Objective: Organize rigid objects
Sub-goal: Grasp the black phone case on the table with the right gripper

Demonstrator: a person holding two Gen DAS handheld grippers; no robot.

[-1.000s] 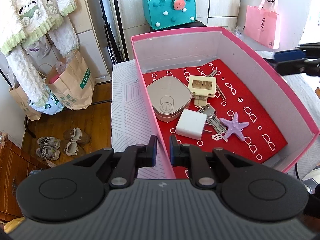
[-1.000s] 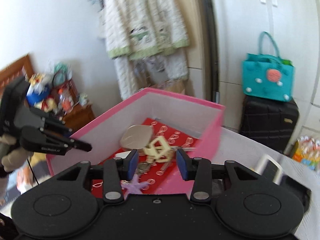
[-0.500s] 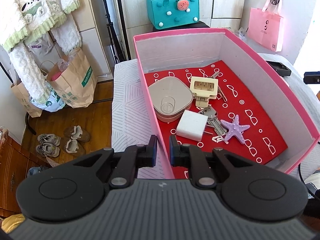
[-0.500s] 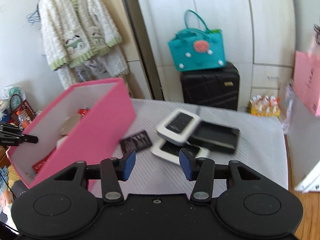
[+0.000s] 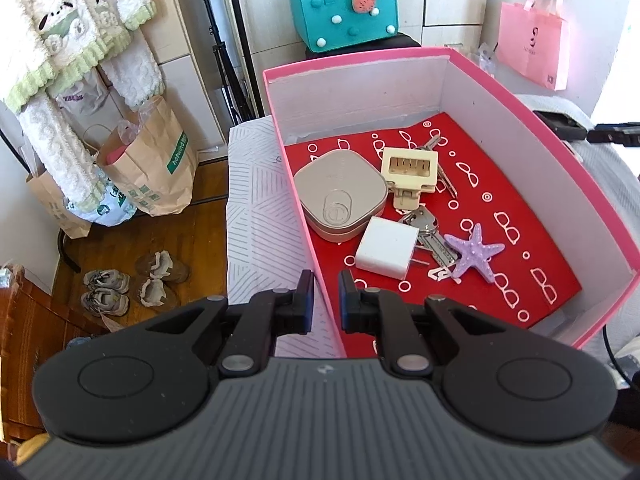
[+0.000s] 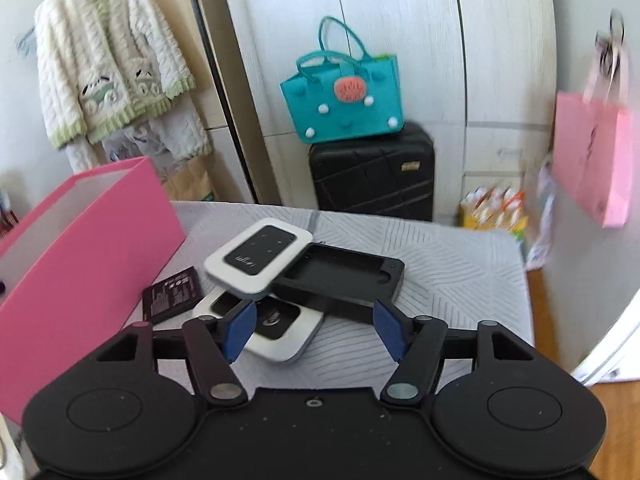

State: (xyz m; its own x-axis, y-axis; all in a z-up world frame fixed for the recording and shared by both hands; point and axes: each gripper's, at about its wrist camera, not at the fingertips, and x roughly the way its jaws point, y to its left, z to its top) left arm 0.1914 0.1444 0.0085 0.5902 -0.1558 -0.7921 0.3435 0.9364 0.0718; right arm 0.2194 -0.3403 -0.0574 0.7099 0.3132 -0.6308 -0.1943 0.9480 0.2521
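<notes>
A pink box (image 5: 352, 65) with a red patterned floor stands on the grey striped table. In it lie a beige square case (image 5: 340, 196), a cream plug part (image 5: 410, 170), a white charger (image 5: 386, 247), keys (image 5: 424, 220) and a purple starfish (image 5: 474, 250). My left gripper (image 5: 325, 304) is shut on the box's near left wall. To the right of the box (image 6: 80, 248) are two white pocket routers (image 6: 260, 260) (image 6: 280, 330), a black tray (image 6: 340, 276) and a black battery (image 6: 174, 292). My right gripper (image 6: 316, 330) hovers just before them, jaws opening, nothing pressed between them.
A teal felt bag (image 6: 344, 100) sits on a black suitcase (image 6: 372, 172) behind the table. A pink paper bag (image 6: 592, 160) hangs at the right. Left of the table, paper bags (image 5: 152, 164) and shoes (image 5: 132, 280) lie on the wooden floor.
My right gripper swung from above the box's inside to the devices on the table at its right and came lower, its jaws spreading wider. The left gripper kept its hold.
</notes>
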